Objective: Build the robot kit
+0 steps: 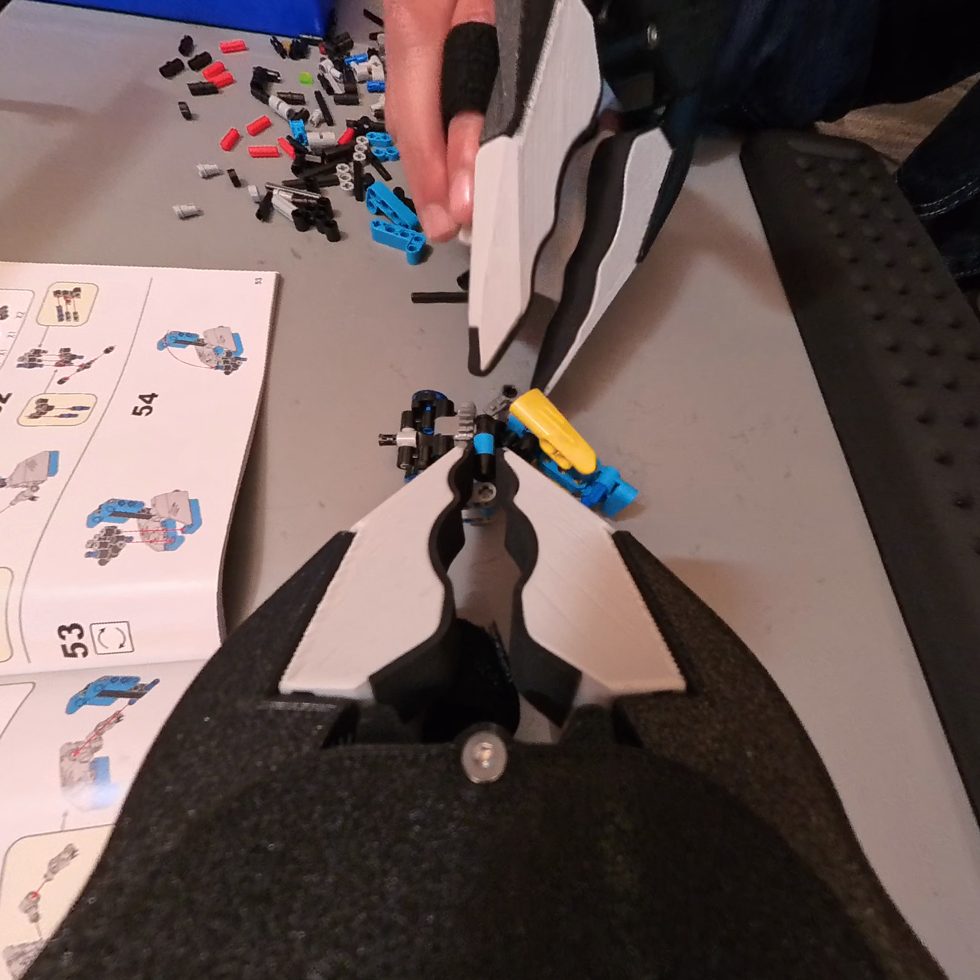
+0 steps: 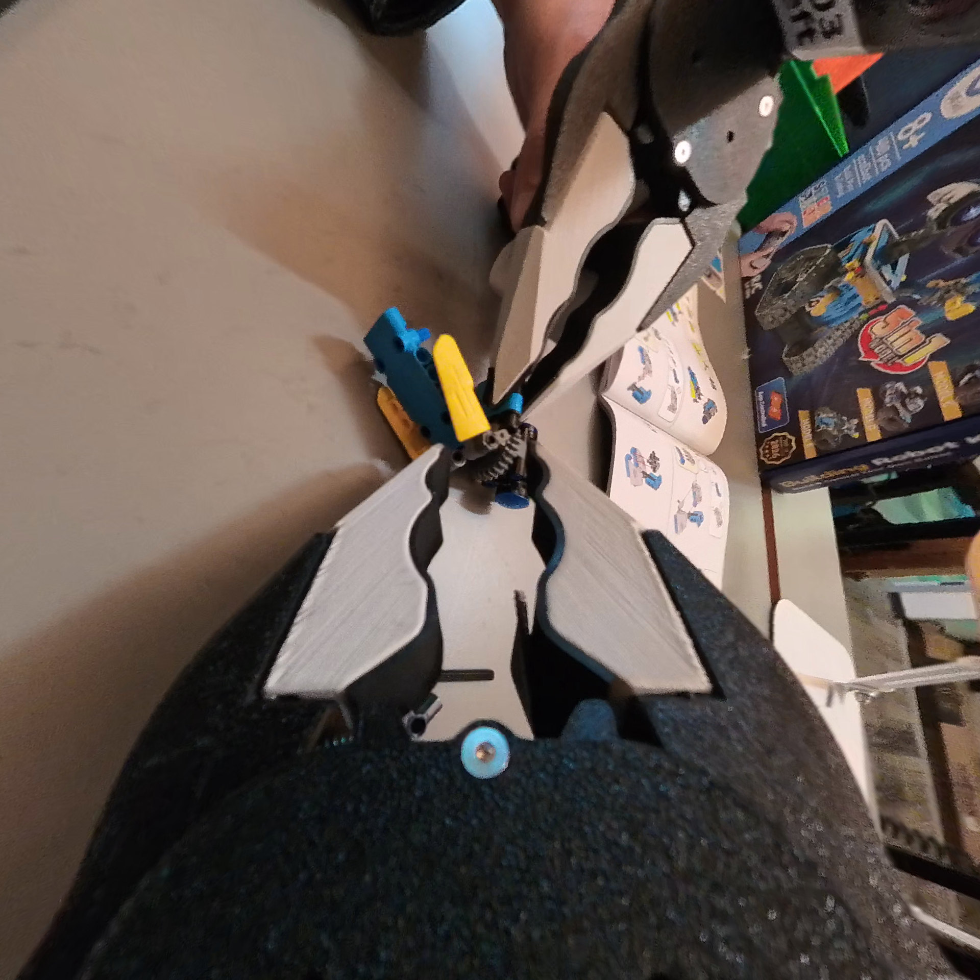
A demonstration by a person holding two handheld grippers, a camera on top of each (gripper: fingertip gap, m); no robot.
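Note:
A small brick assembly of black, grey and blue parts, with a grey gear and a yellow piece, sits at the middle of the grey table. My left gripper is shut on a black and blue pin in its middle. My right gripper comes in from the far side with its jaws apart. In the right wrist view my right gripper flanks the gear end of the assembly; I cannot tell whether it touches. The left gripper reaches in from above there.
An open instruction booklet lies left of the assembly. A pile of loose black, red, blue and grey parts lies at the far left, with a black axle nearer. A black dimpled mat borders the right. A printed box stands beyond the booklet. The tips of both grippers are at nearly the same place.

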